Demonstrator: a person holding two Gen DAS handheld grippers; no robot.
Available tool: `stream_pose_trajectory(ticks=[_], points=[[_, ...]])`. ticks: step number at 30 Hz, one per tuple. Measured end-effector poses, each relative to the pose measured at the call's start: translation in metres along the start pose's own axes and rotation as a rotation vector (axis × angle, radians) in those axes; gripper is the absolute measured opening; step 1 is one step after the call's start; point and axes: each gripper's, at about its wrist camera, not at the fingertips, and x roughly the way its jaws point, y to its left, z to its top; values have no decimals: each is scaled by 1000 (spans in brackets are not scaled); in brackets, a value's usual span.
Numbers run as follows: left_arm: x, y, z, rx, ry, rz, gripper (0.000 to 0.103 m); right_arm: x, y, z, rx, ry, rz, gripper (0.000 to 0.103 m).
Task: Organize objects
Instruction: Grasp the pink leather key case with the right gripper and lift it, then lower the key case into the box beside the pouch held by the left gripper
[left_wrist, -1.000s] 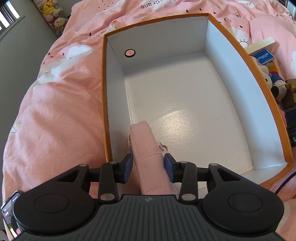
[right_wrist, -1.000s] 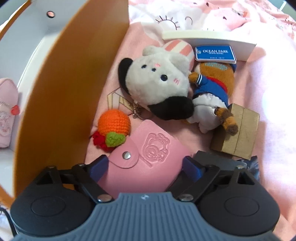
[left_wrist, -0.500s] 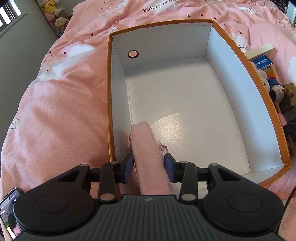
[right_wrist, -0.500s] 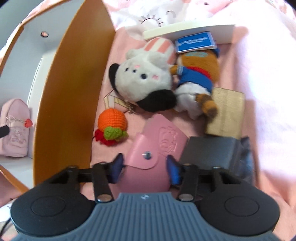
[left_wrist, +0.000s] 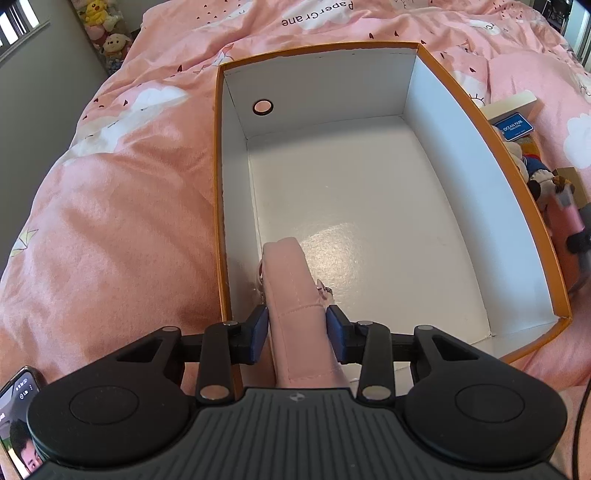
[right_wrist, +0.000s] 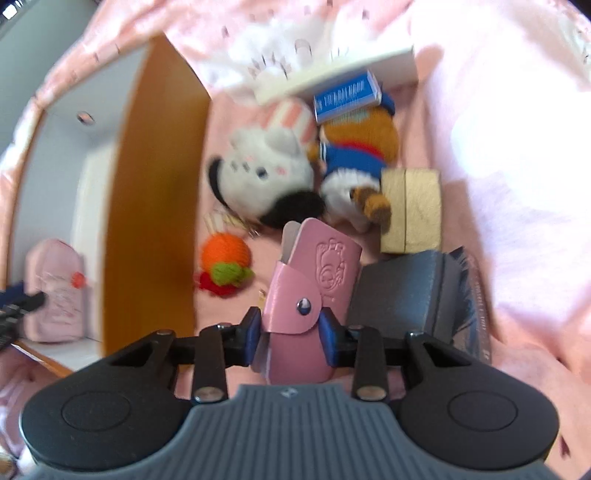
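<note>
Both claws clamp pink things at the orange box

Left gripper (left_wrist: 296, 328) jaws closing, pads on the pink pouch (left_wrist: 295, 295) standing in the box (left_wrist: 480, 155) at its left wall; right gripper (right_wrist: 289, 332) jaws closing on the pink wallet (right_wrist: 314, 273) beside the box; pink bedding (left_wrist: 110, 206) lies beneath; only the right view shows the crochet orange (right_wrist: 225, 258) and plush toys (right_wrist: 269, 173)

Pink patterned bedspread (left_wrist: 110, 229); phone (left_wrist: 16, 413) at lower left edge, plush toys (left_wrist: 103, 33) by the far wall
</note>
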Motion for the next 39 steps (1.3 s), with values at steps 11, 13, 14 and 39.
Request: stream_pose_trajectory(ticks=[11, 13, 14, 39], points=[[-6, -11, -6, 72, -44, 68, 43, -91, 69, 6, -153, -237, 288, 35], [-7, -11, -8, 79, -57, 74, 43, -80, 87, 8, -180, -212, 336, 36], [-8, -10, -8, 78, -63, 71, 43, -77, 94, 10, -188, -200, 354, 36], [-31, 31, -21, -14, -181, -133, 44, 79, 163, -2, -149, 39, 490, 36]])
